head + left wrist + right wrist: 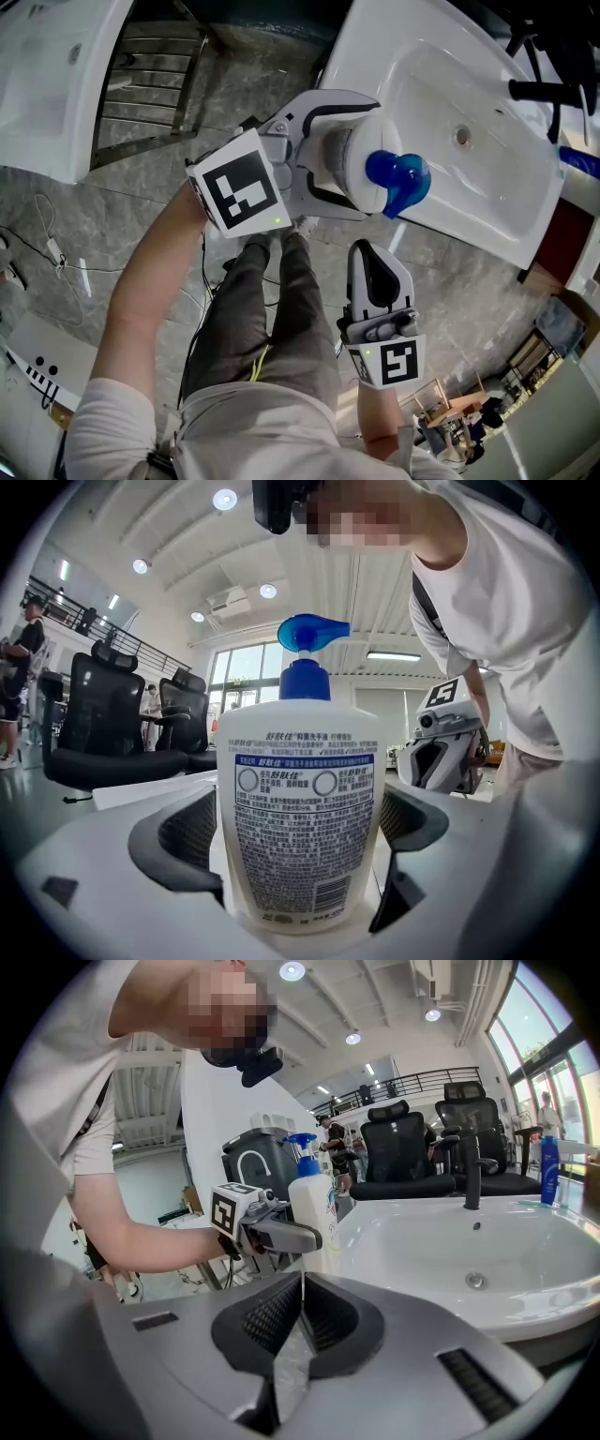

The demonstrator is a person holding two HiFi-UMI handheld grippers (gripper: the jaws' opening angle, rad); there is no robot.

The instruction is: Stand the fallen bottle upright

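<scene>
Head view: nearest the person, the right gripper (373,248) is clenched on nothing, held back out of the way. Beyond it, the left gripper (367,159) reaches out level, its jaws spread either side of the bottle (302,799) and seemingly just off it, probably to let it go. That white pump bottle stands upright on the sink's (487,178) near rim. Farther right rises a black tap (472,1176).

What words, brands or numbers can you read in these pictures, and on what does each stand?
"舒肤佳": brand name, on the back label of the white pump bottle.
The rest of that label, with the digits by its barcode: too small to read.
</scene>
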